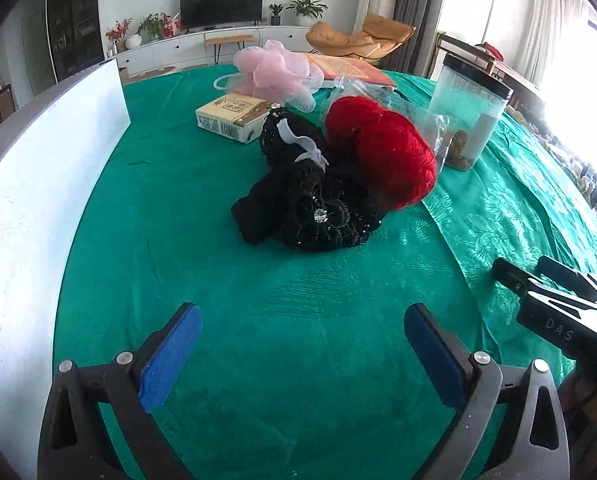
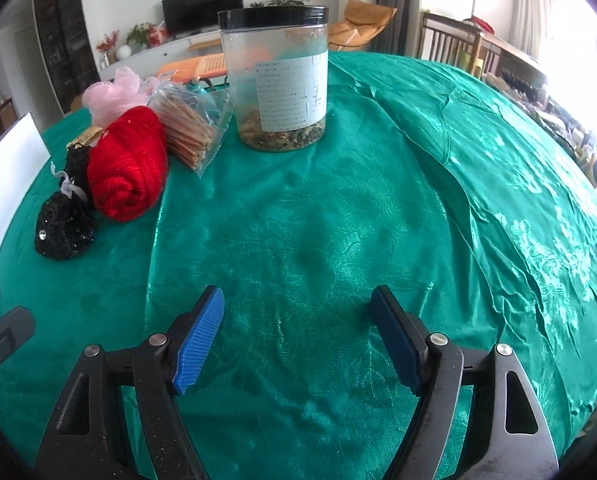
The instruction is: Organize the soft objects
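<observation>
Both tongs, left gripper (image 1: pixel 302 340) and right gripper (image 2: pixel 298 336), gape wide, holding nothing, near the red yarn (image 1: pixel 382 148).

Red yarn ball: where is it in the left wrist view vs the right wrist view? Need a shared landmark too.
Left wrist view: red yarn ball sits above centre, touching the black beaded pouch on its left.
Right wrist view: red yarn ball at left, the pouch below-left of it.
Shared landmark: clear jar with black lid, right of the yarn in both.
</observation>
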Demonstrator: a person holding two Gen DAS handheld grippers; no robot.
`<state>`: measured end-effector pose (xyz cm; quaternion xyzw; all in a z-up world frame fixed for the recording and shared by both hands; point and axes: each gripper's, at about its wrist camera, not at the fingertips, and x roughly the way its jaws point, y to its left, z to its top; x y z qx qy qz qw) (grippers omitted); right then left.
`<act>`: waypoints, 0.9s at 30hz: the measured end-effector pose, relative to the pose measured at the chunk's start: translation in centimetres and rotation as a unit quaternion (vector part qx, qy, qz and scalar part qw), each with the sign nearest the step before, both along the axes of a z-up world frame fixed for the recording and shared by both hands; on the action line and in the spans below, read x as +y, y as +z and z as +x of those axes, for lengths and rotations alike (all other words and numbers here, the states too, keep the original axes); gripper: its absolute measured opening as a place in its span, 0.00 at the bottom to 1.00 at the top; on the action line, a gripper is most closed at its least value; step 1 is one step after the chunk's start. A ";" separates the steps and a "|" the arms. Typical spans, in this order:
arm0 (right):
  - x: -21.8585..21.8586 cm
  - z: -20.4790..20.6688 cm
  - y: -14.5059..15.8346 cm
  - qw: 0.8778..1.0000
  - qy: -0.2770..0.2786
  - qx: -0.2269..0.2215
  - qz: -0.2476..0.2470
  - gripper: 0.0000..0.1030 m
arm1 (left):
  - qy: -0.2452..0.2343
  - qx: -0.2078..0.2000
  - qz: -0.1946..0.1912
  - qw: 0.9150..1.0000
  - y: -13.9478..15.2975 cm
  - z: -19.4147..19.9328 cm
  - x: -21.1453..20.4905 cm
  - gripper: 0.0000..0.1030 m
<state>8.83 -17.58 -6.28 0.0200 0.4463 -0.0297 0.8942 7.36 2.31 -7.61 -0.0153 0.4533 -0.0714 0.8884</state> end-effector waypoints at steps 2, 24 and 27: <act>0.2 -0.2 -0.1 1.000 0.001 0.000 0.003 0.81 | -0.001 -0.008 0.013 1.000 -0.8 -0.1 0.0 0.98; 0.5 -0.4 -0.3 1.000 0.001 0.000 0.005 0.83 | -0.007 0.000 0.042 0.999 -1.3 0.0 -0.9 1.00; 0.5 -0.4 -0.3 1.000 0.001 0.000 0.005 0.83 | -0.007 0.000 0.042 0.999 -1.3 0.0 -0.9 1.00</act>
